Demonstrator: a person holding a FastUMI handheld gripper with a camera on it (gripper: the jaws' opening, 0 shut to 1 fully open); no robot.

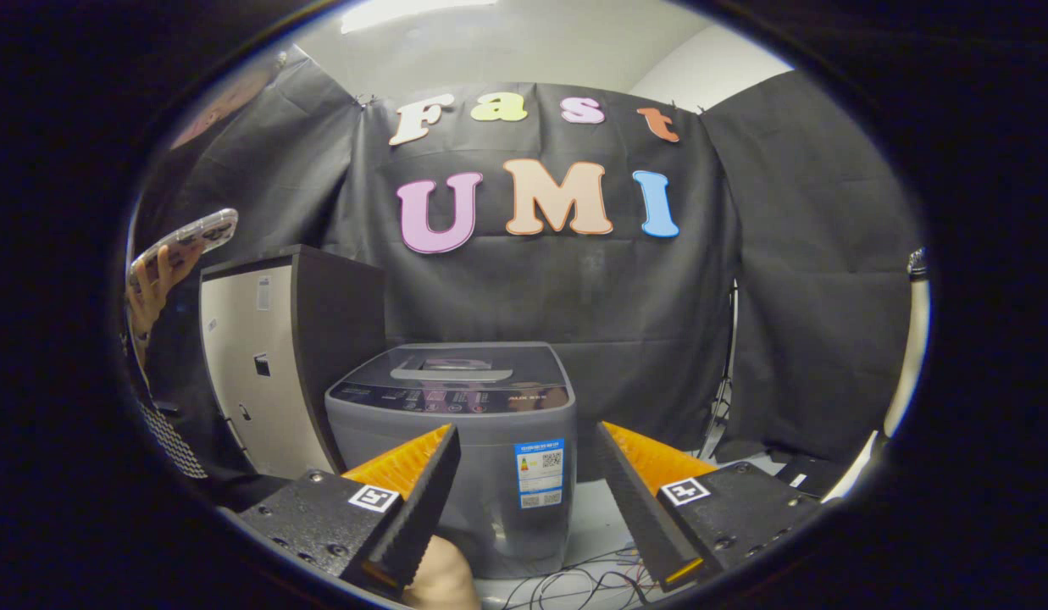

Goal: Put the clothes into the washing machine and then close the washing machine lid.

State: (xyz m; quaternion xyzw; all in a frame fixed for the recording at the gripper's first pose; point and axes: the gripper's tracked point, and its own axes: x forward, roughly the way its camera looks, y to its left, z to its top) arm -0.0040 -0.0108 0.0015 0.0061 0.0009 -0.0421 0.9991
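A grey top-loading washing machine [452,440] stands on the floor just beyond my fingers, its dark lid [456,368] lying flat and shut on top. My gripper [528,432] is open, with its two fingers spread wide on either side of the machine's front and nothing between them. It is held a little back from the machine, roughly level with the upper front panel. I see no clothes anywhere around the machine.
A tall dark and white cabinet [274,356] stands left of the washer. Further left, a person's hand [155,292] holds up a phone [189,237]. Loose cables [574,585] lie on the pale floor below the machine. A light stand [727,373] leans at the right.
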